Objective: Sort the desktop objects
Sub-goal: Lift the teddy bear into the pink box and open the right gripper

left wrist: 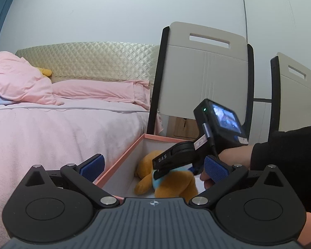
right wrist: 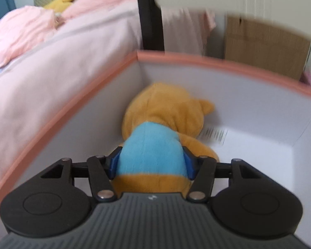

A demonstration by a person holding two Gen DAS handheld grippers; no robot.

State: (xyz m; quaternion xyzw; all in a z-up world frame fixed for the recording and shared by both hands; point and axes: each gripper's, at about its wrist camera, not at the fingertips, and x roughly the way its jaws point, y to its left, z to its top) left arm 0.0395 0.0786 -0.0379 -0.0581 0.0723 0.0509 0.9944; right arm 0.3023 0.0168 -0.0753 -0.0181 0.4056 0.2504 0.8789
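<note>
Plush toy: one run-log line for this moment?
stage: placing | right gripper: pads against plush toy blue shirt, toy inside pink-rimmed box | left gripper: open, empty, at box edge

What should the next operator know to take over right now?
Right tool: pads on the blue middle of the orange plush toy, which is down inside the pink-rimmed box.
Left tool: open, empty, just outside the box's near edge.
Done: toy is in the box.
Left: release it, back the right tool out. A second yellow plush sits on the bed; unclear if it counts.
</note>
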